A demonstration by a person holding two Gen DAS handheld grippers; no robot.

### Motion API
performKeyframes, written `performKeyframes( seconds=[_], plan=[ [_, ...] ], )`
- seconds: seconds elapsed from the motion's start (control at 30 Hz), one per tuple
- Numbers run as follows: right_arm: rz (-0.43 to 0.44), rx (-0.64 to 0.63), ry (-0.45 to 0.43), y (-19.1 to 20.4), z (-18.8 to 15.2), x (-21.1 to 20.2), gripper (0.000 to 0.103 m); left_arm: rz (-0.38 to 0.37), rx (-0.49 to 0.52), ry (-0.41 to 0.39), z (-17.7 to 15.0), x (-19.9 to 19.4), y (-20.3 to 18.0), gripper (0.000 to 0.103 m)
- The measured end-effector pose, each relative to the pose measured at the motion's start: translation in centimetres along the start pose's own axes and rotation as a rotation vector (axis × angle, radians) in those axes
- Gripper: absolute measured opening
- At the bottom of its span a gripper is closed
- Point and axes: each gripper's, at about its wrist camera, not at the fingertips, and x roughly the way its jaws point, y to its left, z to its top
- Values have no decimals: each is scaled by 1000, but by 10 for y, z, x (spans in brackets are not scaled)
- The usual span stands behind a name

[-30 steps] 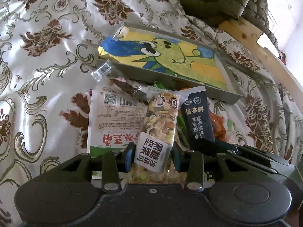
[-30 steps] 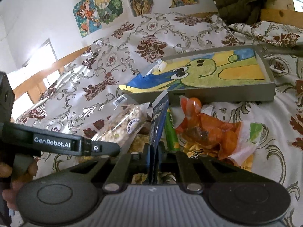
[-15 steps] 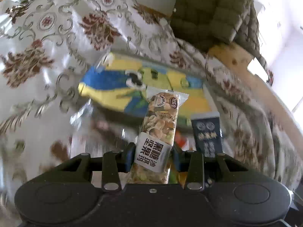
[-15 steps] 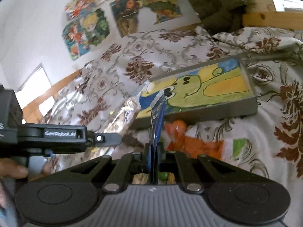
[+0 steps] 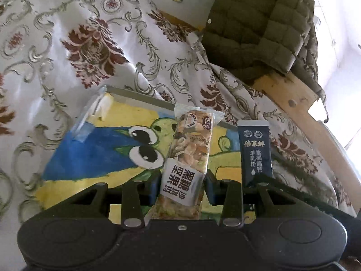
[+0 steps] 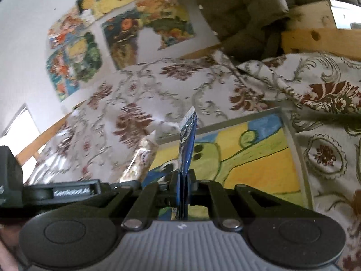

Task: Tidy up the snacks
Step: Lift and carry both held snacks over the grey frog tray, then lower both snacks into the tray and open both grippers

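My left gripper (image 5: 182, 184) is shut on a clear-wrapped nut bar (image 5: 191, 149) with a white label, held upright above the grey tray (image 5: 135, 96) with the painted green frog floor. My right gripper (image 6: 183, 188) is shut on a dark blue sachet (image 6: 186, 144), seen edge-on, above the same tray (image 6: 295, 155). The sachet also shows in the left wrist view (image 5: 255, 151), to the right of the nut bar. The nut bar also shows in the right wrist view (image 6: 141, 160), blurred, to the left of the sachet.
The tray lies on a white cloth (image 5: 67, 45) with brown floral print. An olive quilted jacket (image 5: 259, 27) hangs over a wooden frame (image 5: 293, 99) at the back right. Drawings (image 6: 117, 33) hang on the wall behind.
Both grippers have lifted their snacks off the pile on the cloth and moved forward over the tray. The snack pile has dropped out of view.
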Motion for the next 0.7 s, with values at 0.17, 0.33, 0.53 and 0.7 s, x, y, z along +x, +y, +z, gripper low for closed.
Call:
performKeyframes(
  seconds=[0.17,0.33,0.53,0.7],
  plan=[
    [-45,7,-1,-18,5,21,6,-10,-18,7,-3,23,-2,42],
    [-61,11,29,-26,0,32,6,16,2,36,-10,40,-6,42],
    [-62,16,42,-29,-6,34,7,25,-6,72,-19,51,-5,42],
    [-86,-21,53,-26,-8,34,10,43,5,87,-22,55,-9,43]
  ],
)
